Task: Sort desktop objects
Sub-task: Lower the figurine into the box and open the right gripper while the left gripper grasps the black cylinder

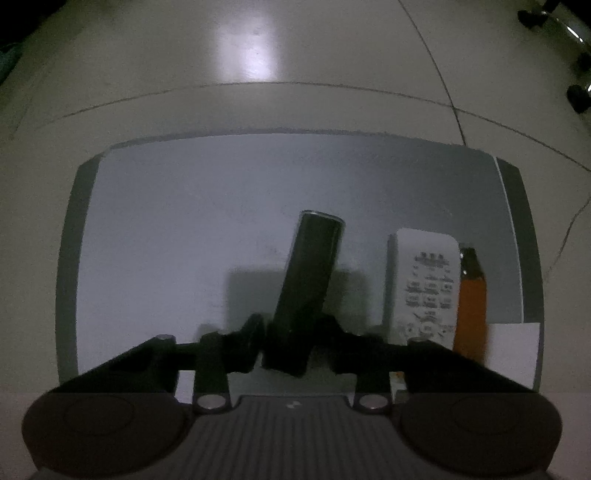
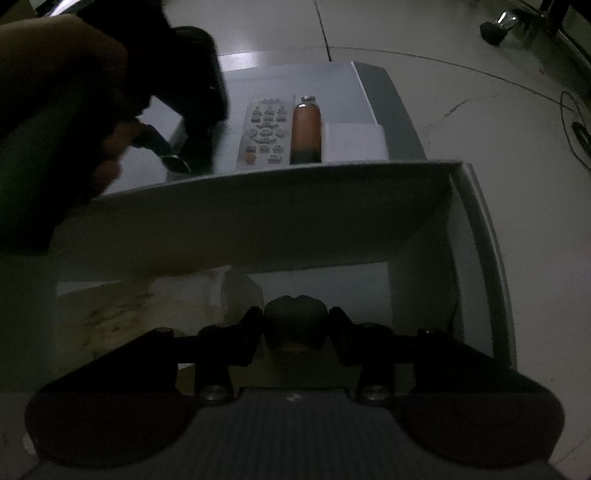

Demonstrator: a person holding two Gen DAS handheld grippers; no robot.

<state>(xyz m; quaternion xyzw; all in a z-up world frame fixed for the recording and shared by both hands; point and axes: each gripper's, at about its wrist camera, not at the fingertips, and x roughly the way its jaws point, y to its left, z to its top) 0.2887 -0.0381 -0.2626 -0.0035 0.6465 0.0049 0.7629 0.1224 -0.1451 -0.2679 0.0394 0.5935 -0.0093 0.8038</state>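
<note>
In the left wrist view my left gripper [image 1: 293, 332] points down over a pale grey tabletop [image 1: 166, 221] and is shut on the lower end of a dark stick-shaped object [image 1: 310, 273] with a shiny far end. To its right lie a white remote control [image 1: 424, 280], an orange bottle [image 1: 471, 310] and a white box [image 1: 513, 350]. In the right wrist view my right gripper [image 2: 295, 328] is shut on a dark rounded object [image 2: 295, 317], low in front of a white panel [image 2: 258, 214]. The remote [image 2: 264, 129], bottle [image 2: 306, 129], white box [image 2: 354, 142] and the person's hand [image 2: 55, 92] with the left gripper show beyond.
A beige crumpled sheet [image 2: 140, 314] lies below and left of the right gripper. The tabletop has dark grey side bands [image 1: 517, 240]. Pale floor tiles [image 1: 258, 44] surround it, with chair castors [image 2: 498, 26] and a cable [image 2: 576, 125] at the far right.
</note>
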